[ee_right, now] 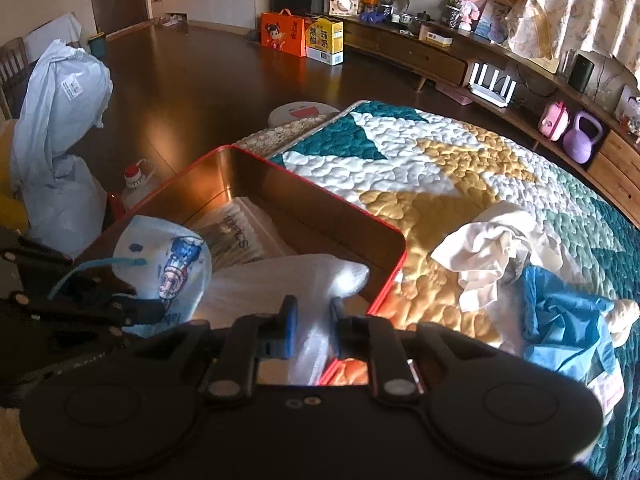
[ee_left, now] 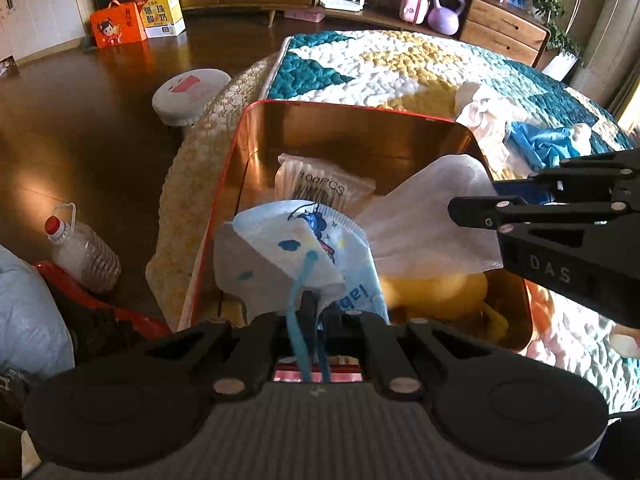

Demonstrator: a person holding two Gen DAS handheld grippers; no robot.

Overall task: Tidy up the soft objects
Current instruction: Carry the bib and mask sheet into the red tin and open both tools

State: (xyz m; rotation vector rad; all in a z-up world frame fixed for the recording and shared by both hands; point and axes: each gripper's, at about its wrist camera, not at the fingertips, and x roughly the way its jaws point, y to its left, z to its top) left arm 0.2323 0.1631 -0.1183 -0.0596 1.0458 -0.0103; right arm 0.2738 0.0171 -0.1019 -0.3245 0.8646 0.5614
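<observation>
Quilted bed (ee_right: 440, 168) carried the tin (ee_right: 384, 236) at frame centre. My left claw (ee_left: 316, 312) pinched the mask (ee_left: 296, 248) over it; my right claw (ee_right: 312, 320), narrowly parted, straddled the white cloth (ee_right: 280, 280). Loosened, that cloth could have slid across the rim.

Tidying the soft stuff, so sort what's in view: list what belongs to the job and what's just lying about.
Job:
tin box
face mask
white cloth
cream rag
blue cloth

Lying about:
kettlebell
oil bottle
gift boxes
router

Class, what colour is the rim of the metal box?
Red rim, clearest in the right wrist view.
</observation>
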